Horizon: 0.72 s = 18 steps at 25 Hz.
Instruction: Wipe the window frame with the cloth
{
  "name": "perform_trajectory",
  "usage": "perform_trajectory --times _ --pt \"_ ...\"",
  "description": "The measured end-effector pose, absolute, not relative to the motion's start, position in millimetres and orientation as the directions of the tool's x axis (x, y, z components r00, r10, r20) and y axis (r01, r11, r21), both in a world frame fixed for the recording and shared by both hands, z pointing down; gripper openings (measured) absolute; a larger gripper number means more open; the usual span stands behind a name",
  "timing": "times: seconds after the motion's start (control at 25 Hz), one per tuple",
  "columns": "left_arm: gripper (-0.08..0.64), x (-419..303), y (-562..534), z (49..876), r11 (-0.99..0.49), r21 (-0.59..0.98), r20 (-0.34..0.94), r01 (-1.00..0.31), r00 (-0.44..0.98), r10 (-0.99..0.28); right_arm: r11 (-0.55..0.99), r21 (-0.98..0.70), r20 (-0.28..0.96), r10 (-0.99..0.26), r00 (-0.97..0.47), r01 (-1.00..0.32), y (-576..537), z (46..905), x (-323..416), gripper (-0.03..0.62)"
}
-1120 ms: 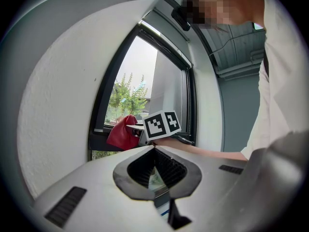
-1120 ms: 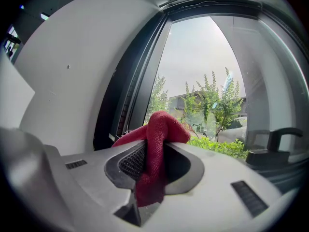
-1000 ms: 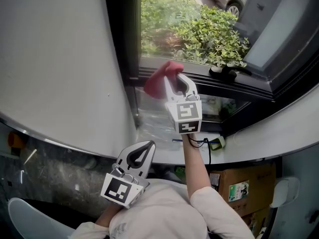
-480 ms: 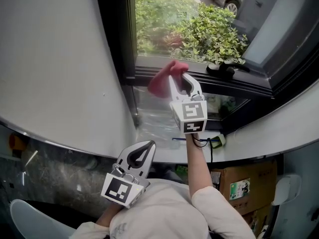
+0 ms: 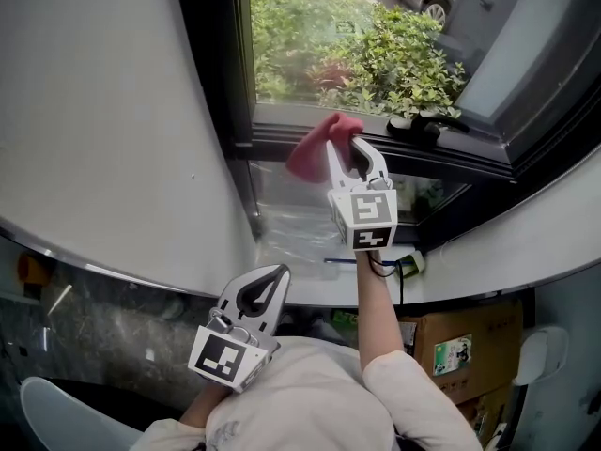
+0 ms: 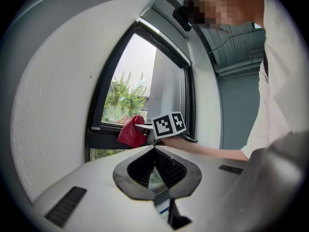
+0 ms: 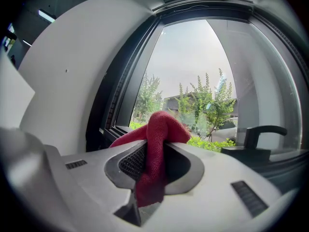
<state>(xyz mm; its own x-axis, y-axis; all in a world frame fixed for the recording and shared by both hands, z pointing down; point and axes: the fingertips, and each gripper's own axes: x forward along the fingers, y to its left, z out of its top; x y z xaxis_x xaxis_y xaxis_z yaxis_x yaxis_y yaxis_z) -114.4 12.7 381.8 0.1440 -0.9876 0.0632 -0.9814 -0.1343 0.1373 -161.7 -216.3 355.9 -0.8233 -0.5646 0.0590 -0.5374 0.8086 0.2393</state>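
Right gripper (image 5: 344, 146) outstretched, jaws pinching cloth (image 5: 315, 150) at window frame (image 5: 214, 83).

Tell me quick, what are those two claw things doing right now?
Left gripper: closed, holding nothing.
Right gripper: closed on the red cloth.

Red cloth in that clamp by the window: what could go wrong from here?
1. The red cloth is pinched only along a narrow fold by the right gripper. Dragging it along the window frame might tug it loose.
2. The window handle sits close by on the gripper's right, so a sideways wipe that way could knock into it.
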Motion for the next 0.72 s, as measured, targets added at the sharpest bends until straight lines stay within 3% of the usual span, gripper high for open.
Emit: perform_trajectory --times 0.72 --pt "0.008 -115 10 380 -0.139 0.146 0.050 -0.980 0.148 -0.988 0.775 0.238 0.055 -0.613 -0.788 -0.586 -235 356 -128 0.094"
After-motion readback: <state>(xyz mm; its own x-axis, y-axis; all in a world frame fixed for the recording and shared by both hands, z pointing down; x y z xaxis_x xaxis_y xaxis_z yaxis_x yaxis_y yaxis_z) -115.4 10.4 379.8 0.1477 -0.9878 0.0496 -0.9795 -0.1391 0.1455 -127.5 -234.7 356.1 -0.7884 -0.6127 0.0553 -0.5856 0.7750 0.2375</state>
